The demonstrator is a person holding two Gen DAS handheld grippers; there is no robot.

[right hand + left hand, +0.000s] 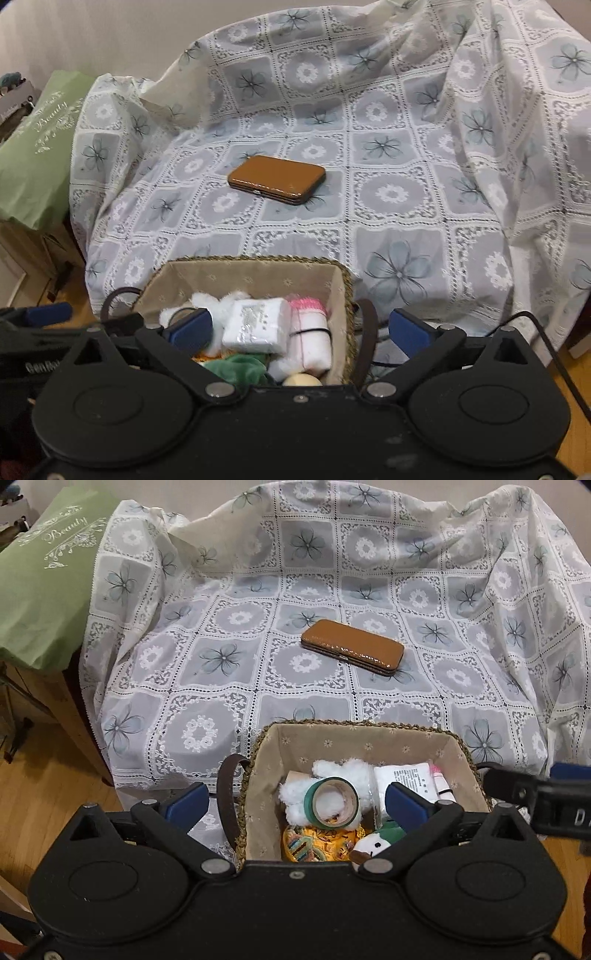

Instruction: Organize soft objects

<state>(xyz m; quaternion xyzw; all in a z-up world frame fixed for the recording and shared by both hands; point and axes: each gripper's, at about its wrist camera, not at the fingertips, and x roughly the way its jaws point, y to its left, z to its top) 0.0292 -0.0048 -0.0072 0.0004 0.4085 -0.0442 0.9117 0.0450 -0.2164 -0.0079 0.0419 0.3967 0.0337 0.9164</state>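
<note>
A woven basket (pixel 354 723) with beige lining stands at the front edge of the cloth-covered seat. It holds a white fluffy toy (pixel 343 771), a green tape roll (pixel 312 794), a white packet (pixel 402 779), a yellow patterned pouch (pixel 317 843) and a green-and-white plush (pixel 373 843). My left gripper (pixel 295 805) is open and straddles the basket's left wall, gripping nothing. My right gripper (pixel 301 330) is open across the right wall of the basket (pixel 255 260), above the packet (pixel 256 325) and a pink-topped bundle (pixel 310 332). A brown hard case (pixel 352 651) lies on the cloth behind.
A white lace cloth (pixel 406 206) with blue flowers drapes the seat, its back and both arms. A green bag (pixel 44 583) lies at the left. Wooden floor (pixel 55 775) shows at the lower left. A black cable (pixel 554 350) runs along the right.
</note>
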